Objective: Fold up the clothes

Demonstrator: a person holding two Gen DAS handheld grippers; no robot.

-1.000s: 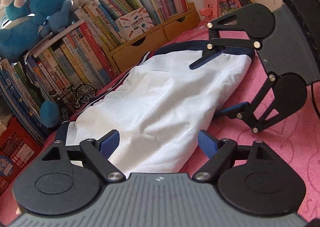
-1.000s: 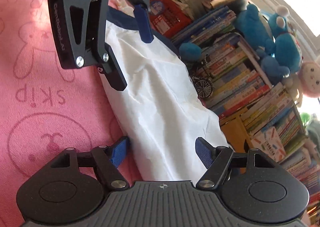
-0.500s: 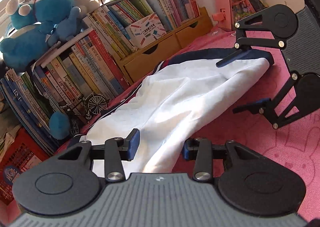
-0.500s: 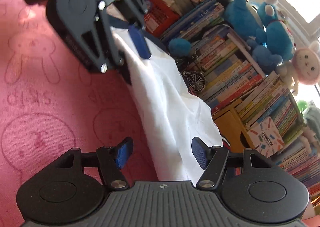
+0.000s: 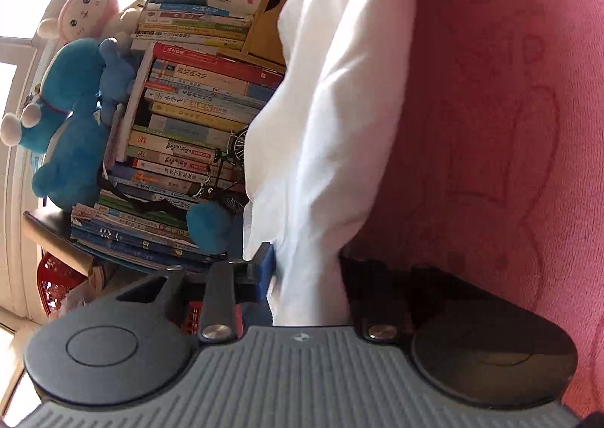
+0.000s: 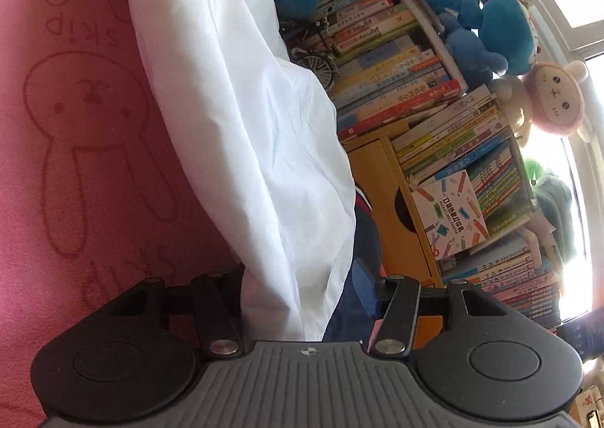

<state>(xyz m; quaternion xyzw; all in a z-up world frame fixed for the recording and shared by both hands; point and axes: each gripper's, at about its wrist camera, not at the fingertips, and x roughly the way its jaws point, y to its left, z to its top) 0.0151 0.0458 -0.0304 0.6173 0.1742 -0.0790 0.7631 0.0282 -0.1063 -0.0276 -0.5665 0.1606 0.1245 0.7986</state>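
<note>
A white garment [image 5: 332, 107] with navy trim lies as a raised fold on the pink rabbit-print blanket [image 5: 490, 126]. In the left wrist view my left gripper [image 5: 305, 273] has its jaws closing, and the blue pad [image 5: 266, 269] presses against the garment's end bunched between them. The other finger is in shadow behind the cloth. In the right wrist view the same garment [image 6: 245, 118] runs down into my right gripper [image 6: 302, 280]. Its jaws are closing with the white fold and navy edge between them, and the blue pad [image 6: 364, 288] stands just beside the navy cloth.
Rows of books [image 6: 415, 62] line the far side of the blanket [image 6: 75, 126], with blue and pink plush toys [image 6: 498, 13] on top. A model bicycle [image 6: 317, 62] and a wooden drawer unit [image 6: 392, 209] stand close to the garment. A red basket [image 5: 56, 284] sits at the left.
Both grippers have sunk toward the garment's ends and narrowed their jaws around the cloth. The left view has rolled strongly. Neither gripper shows in the other's view any more.
</note>
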